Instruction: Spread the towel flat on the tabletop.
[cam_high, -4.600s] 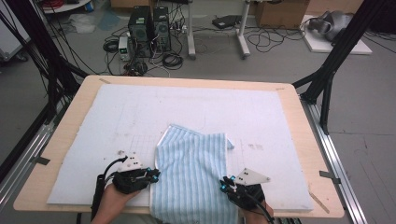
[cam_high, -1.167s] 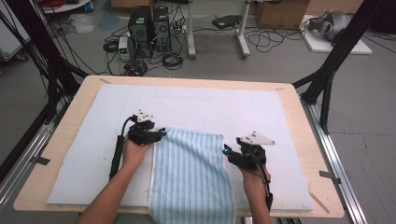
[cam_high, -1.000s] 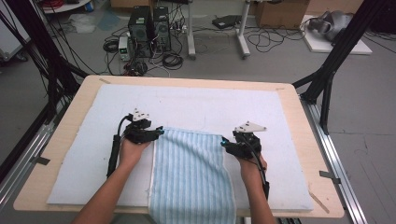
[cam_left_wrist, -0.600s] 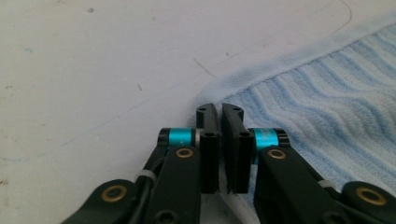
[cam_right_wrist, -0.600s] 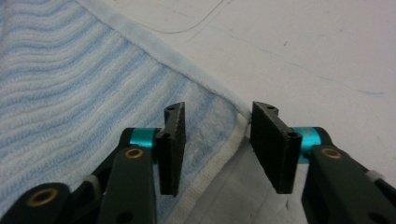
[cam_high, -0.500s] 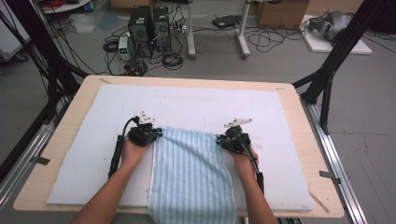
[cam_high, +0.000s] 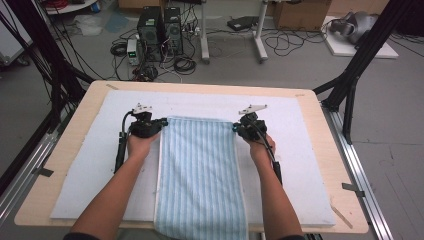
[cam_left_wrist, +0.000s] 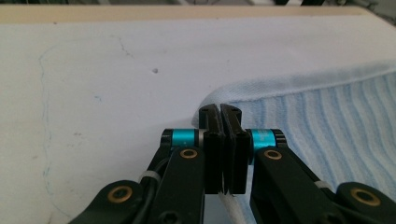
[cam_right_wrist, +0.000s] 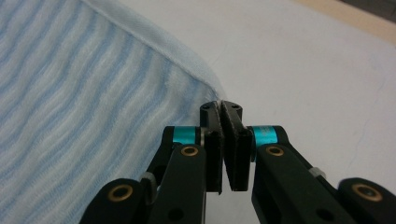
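Having dragged the striped towel (cam_high: 200, 170) up the mat (cam_high: 90, 165), the left gripper (cam_high: 161, 123) and right gripper (cam_high: 235, 128) stay clamped on its far corners; it now lies flat.

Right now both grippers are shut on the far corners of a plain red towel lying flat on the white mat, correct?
Not quite: the towel is light blue with stripes, not plain red, as the high view shows. The left gripper and right gripper are indeed shut on its far corners, on the white mat.
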